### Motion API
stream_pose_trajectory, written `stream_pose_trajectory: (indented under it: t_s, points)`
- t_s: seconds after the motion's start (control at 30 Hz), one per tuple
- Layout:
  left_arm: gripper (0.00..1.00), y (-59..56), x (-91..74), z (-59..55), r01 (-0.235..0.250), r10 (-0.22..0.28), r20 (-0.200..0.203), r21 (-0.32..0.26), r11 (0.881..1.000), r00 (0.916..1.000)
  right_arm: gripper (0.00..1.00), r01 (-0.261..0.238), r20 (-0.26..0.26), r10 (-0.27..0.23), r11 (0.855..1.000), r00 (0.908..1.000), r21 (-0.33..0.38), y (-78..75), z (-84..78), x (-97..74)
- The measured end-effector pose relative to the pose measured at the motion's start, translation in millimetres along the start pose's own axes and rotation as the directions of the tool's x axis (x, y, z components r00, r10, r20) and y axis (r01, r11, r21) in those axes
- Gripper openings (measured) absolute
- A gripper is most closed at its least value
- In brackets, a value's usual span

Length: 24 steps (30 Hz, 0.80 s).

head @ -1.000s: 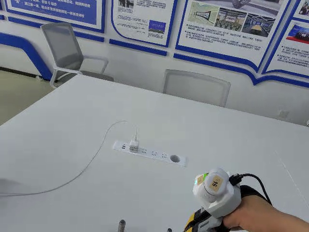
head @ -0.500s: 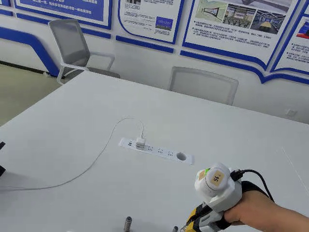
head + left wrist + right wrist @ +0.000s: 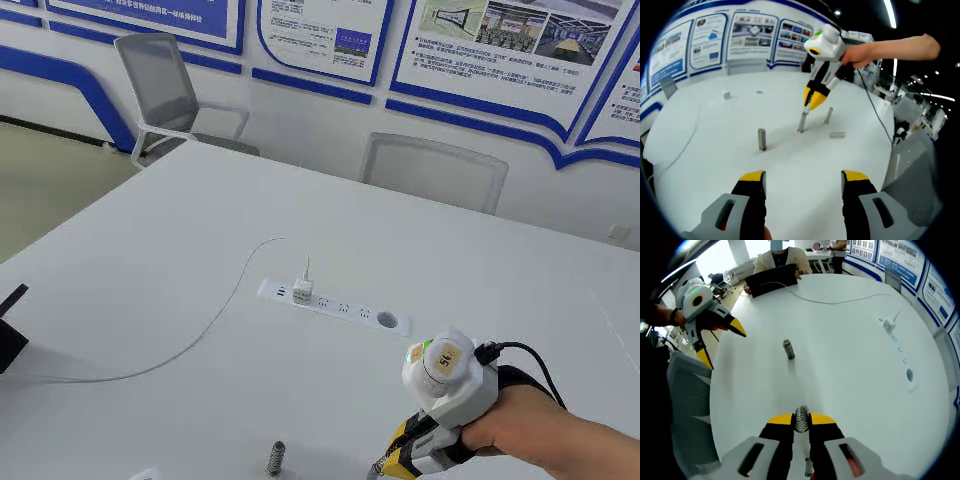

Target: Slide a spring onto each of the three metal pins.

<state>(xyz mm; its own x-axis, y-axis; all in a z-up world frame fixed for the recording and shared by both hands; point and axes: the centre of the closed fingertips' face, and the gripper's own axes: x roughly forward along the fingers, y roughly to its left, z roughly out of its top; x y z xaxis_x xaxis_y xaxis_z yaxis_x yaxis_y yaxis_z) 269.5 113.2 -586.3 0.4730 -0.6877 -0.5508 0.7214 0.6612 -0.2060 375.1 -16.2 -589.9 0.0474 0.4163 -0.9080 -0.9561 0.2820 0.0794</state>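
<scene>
White table [image 3: 150,260]: broad workbench top that carries all the parts. A white power strip [image 3: 335,305] lies across its middle with a small adapter [image 3: 303,290] plugged in.
Right gripper [image 3: 801,426]: jaws closed on a coiled spring [image 3: 801,418], which is pinched upright between the yellow tips. In the left gripper view this gripper points steeply down at the middle pin [image 3: 801,121]. Whether the tips touch the pin cannot be told.
Hand [image 3: 530,430]: wrapped around the right gripper's body at the near right of the table.
Left gripper [image 3: 804,177]: jaws spread apart with nothing between them. It is held above the table near its edge, well apart from the pins.
Fitted pin [image 3: 761,139]: upright and sleeved by a spring, the pin closest to the left gripper.
Far pin [image 3: 828,115]: upright and apparently bare, just beyond the middle pin.
Loose spring [image 3: 837,134]: lies flat on the table near the far pin.
Laptop [image 3: 771,280]: dark, at the table's far edge in the right gripper view, with a person seated behind it.
Grey chair [image 3: 430,170]: stands at the table's far side, and a second chair [image 3: 165,80] is further left by the wall.
</scene>
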Motion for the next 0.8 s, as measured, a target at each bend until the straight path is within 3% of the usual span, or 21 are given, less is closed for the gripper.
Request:
stream_pose_trajectory:
  t_s: [0.8]
  points:
    - [0.62,-0.8,-1.6,-7.1,0.001,-0.001,-0.005,-0.023,1.0,1.0,0.13,-0.004,-0.021,0.004,1.0,0.9998,-0.009,-0.1,0.9,14.4]
